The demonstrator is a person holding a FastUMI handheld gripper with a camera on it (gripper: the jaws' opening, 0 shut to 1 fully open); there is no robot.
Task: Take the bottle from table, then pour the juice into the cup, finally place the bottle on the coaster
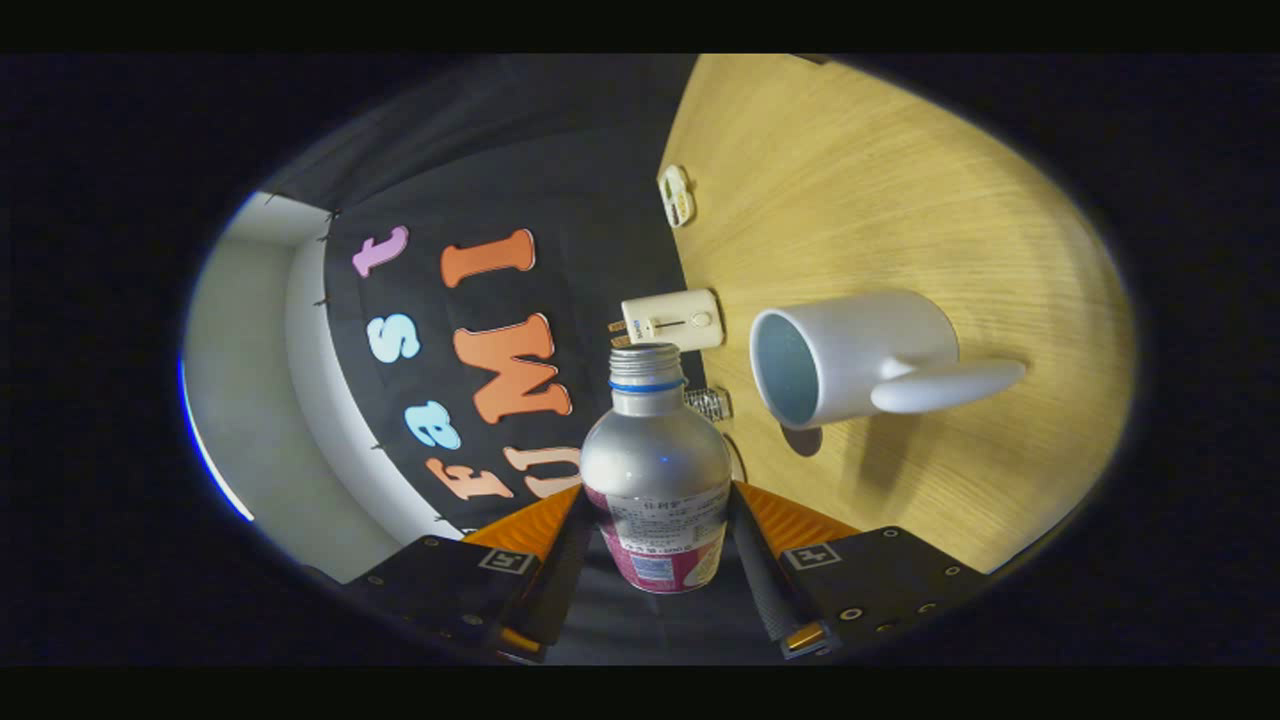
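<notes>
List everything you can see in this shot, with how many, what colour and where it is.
Bottle: one, silver with a blue neck ring and a pink and white label, cap off, held between the fingers.
Cup: one, white with a pale blue inside, on the table beyond the fingers, its handle facing the camera.
Table: one, light wood, under the cup.
Boxy device: one, cream, just past the bottle's mouth at the table's edge.
Small oval item: one, white, farther along that edge.
Mesh-like item: one, small, grey, beside the bottle's neck; hard to identify.
Gripper: one, both fingers pressed against the bottle's lower body.
</notes>
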